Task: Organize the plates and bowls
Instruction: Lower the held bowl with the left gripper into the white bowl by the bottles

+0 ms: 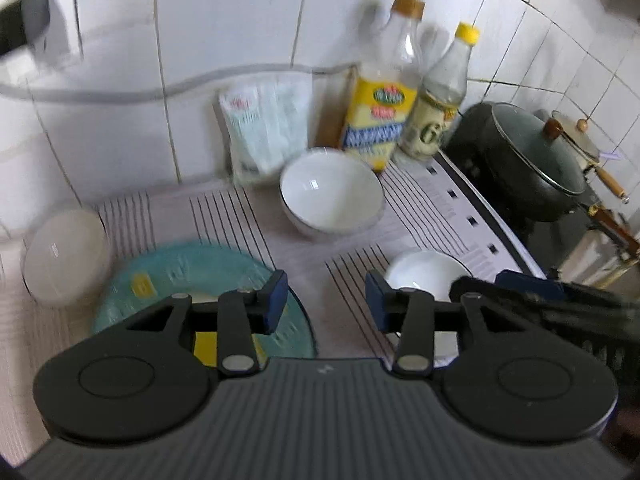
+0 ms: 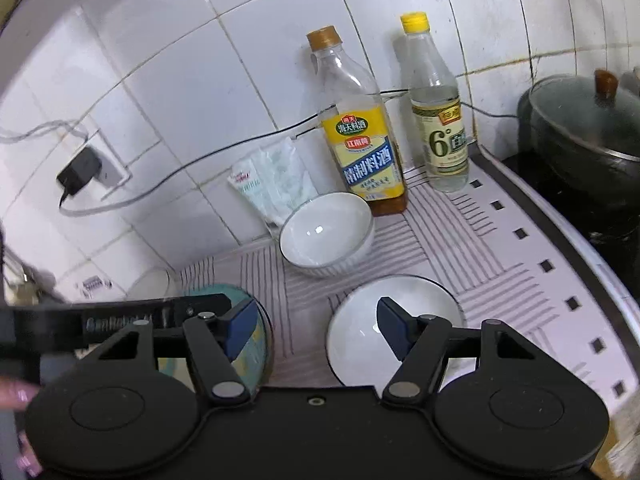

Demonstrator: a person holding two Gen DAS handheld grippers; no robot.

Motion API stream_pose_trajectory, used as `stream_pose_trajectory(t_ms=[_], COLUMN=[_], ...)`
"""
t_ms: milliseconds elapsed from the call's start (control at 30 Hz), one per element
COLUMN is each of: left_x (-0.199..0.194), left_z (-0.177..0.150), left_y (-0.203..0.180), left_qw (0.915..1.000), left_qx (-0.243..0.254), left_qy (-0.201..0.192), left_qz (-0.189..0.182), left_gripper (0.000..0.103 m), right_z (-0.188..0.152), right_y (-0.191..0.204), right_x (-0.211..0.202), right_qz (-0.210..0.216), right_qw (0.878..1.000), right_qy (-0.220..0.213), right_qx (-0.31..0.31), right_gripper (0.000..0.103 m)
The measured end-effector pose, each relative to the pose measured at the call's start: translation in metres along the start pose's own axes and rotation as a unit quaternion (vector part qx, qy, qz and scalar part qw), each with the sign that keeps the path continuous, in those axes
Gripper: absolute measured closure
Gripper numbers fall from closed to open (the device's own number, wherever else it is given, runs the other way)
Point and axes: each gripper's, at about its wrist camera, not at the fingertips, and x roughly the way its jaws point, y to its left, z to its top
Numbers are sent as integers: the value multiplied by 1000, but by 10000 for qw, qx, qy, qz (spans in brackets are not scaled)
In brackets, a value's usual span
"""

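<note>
Both tongs, left gripper and right gripper, hang part-open and empty; approach the ribbed white ceramic bowl squarely, pinching its rim beside the yellow-labelled bottle.

white tiled wall behind a striped counter mat, charger plugged in.

White bowl, teal plate

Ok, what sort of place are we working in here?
Most likely a home kitchen counter: white tiled wall, condiment bottles, and a lidded pot on a dark cooktop beside the bowls.
</note>
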Motion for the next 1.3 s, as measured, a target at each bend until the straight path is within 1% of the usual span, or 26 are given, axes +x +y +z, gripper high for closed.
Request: stream_pose_trajectory(t_ms=[33, 133, 300, 400, 467, 567, 700, 767, 800, 867, 933, 967, 1000, 1033, 1067, 1100, 1133, 1167, 1200, 1300], left_x=[1, 9, 40, 64, 81, 104, 132, 141, 146, 154, 160, 164, 166, 169, 170, 171, 171, 172, 173, 175], left_z=[3, 14, 31, 38, 42, 45, 49, 49, 49, 49, 50, 50, 50, 50, 50, 51, 51, 51, 51, 52], left_y=[1, 9, 20, 27, 30, 35, 38, 37, 35, 31, 29, 28, 27, 26, 26, 26, 26, 25, 25, 24], left_qw=[10000, 10000, 10000, 9997, 9994, 9991, 9986, 9986, 9988, 9990, 9989, 9988, 9987, 9986, 9986, 9986, 9985, 9984, 9984, 9980], left_qx=[46, 41, -48, -229, -320, -423, -501, -477, -421, -307, -245, -230, -218, -213, -219, -237, -269, -300, -336, -391], left_qy=[-48, -79, -82, -88, -64, 9, 143, 176, 194, 215, 240, 252, 272, 293, 312, 332, 345, 374, 403, 412], left_qz=[-4, 11, 19, -57, -113, -68, 41, 119, 157, 230, 334, 364, 374, 380, 363, 349, 342, 290, 221, 271], left_gripper=[56, 55, 53, 49, 49, 48, 47, 47, 47, 47, 48, 49, 51, 57, 62, 72, 80, 85, 87, 89], right_z=[5, 17, 38, 48, 55, 62, 68, 70, 71, 71, 71, 71, 71, 71, 71, 71, 70, 70, 70, 70], right_y=[-2, -11, -31, -37, -39, -41, -47, -49, -49, -49, -50, -51, -51, -52, -52, -52, -51, -50, -50, -52], right_x=[8, 26, 57, 80, 95, 117, 140, 150, 154, 160, 164, 166, 166, 166, 166, 166, 166, 167, 167, 168], right_qz=[46, 164, 132, 48, -35, -230, -305, -391, -449, -562, -691, -731, -732, -699, -668, -663, -673, -687, -694, -645], right_qw=[9999, 9988, 9948, 9931, 9928, 9924, 9902, 9902, 9899, 9895, 9895, 9893, 9890, 9891, 9894, 9897, 9900, 9902, 9903, 9903], right_qy=[40, 162, 394, 523, 604, 722, 940, 986, 1026, 1074, 1060, 1067, 1078, 1088, 1081, 1062, 1052, 1051, 1049, 1057], right_qx=[110, 437, 935, 1045, 1034, 965, 989, 911, 874, 788, 700, 680, 695, 704, 705, 692, 655, 618, 594, 632], right_gripper=[32, 32, 32, 32, 32, 32, 39, 48, 54, 59, 69, 73, 81, 88, 91, 93, 93, 93, 93, 92])
